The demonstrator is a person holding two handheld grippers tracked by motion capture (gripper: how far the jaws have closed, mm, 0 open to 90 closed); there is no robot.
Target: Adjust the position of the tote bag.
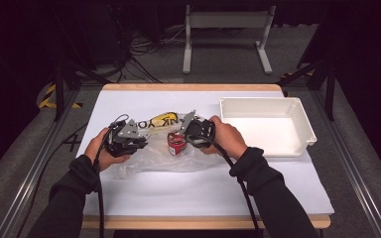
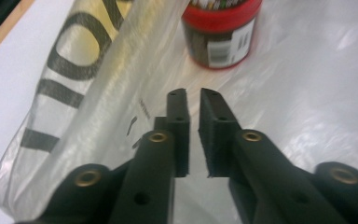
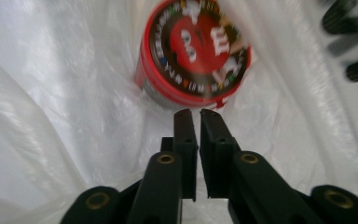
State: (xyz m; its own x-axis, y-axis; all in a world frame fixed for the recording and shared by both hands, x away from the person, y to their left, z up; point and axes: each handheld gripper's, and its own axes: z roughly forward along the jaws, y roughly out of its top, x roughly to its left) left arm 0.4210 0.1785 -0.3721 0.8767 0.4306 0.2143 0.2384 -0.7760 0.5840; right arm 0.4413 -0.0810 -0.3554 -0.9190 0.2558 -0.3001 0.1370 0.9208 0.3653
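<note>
A: Where does the red tub [image 1: 176,144] sit?

B: Near the middle of the high view, standing upright on the clear plastic bag [image 1: 154,158] that lies spread over the white surface [image 1: 203,188]. In the left gripper view the tub [image 2: 221,32] is at the top, just right of centre; in the right gripper view its printed lid [image 3: 196,51] fills the upper middle, blurred.

A: And the two tools?

B: The left tool [image 1: 141,144] is just left of the tub, the right tool [image 1: 186,136] touching or almost touching it on its right side. Each is held in a hand, with dark sleeves coming in from the bottom of the frame.

A: How far open are they?

B: The left tool [image 2: 193,95] shows a narrow gap between its jaws, with bag film under them; whether it pinches the film cannot be told. The right tool [image 3: 195,114] is nearly closed, its tips just below the tub's rim, with nothing clearly between them.

A: Anything else?

B: A white bin [image 1: 297,144] stands at the right of the surface, well apart from the tub.
</note>
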